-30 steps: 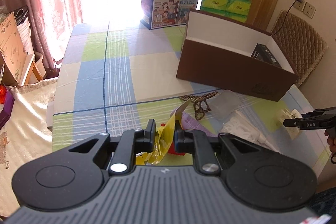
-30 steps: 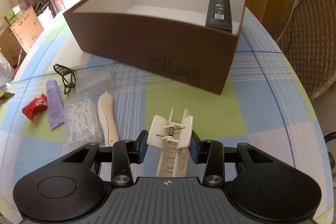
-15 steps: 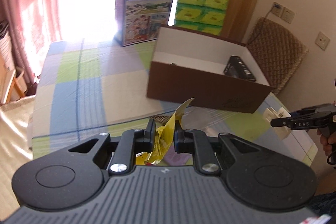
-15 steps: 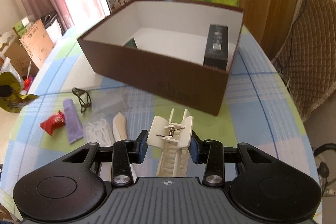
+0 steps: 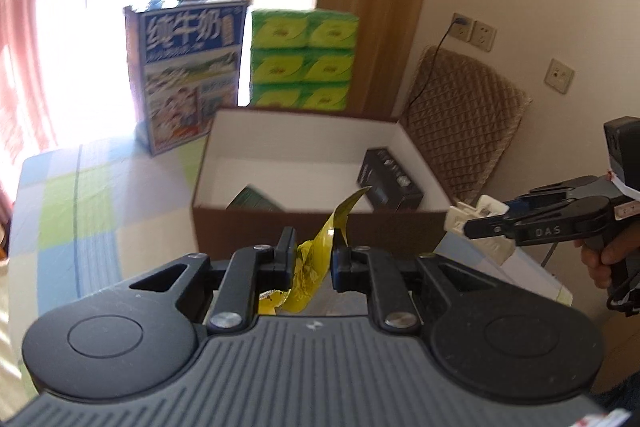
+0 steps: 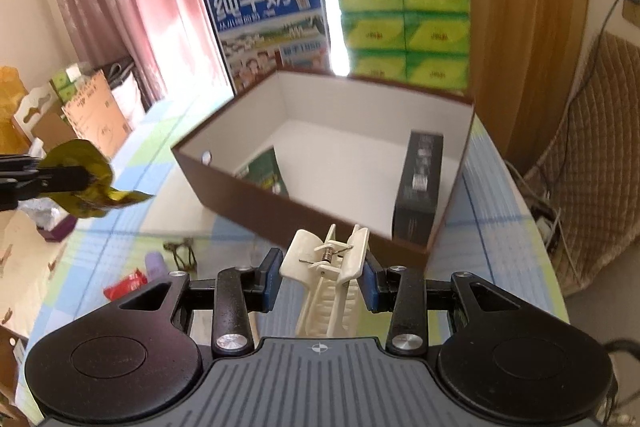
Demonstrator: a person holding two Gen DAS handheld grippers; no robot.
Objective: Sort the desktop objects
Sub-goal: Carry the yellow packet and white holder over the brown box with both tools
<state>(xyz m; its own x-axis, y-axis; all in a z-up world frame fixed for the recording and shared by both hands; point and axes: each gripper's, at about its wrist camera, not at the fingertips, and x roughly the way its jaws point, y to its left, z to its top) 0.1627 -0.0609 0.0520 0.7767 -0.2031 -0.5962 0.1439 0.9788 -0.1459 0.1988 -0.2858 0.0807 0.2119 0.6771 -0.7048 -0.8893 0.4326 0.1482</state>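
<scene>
From the left wrist view, the left hand-held gripper (image 5: 311,259) is nearly closed, its jaws pinching a crumpled yellow wrapper (image 5: 316,259) whose free tail curls upward. It is held raised in front of the brown box (image 5: 320,227), probably so the wrapper can be dropped inside. Two dark packages already lie in the box, a black carton (image 5: 390,181) along the right wall and a green packet (image 5: 254,201) near the front. To the right, the right hand-held gripper (image 5: 466,223) shows from the side, with the person's hand (image 5: 604,259) on its handle, carrying a cream hair clip (image 5: 476,213).

The right wrist view shows that grip closely: the jaws stand moderately wide apart, squeezing the clip's sides, its spring facing up. It also reveals what the left view hides: the leftovers on the checked counter (image 6: 500,227), a red packet (image 6: 126,285), a purple tube (image 6: 154,263) and a dark tangled cord (image 6: 182,253).
</scene>
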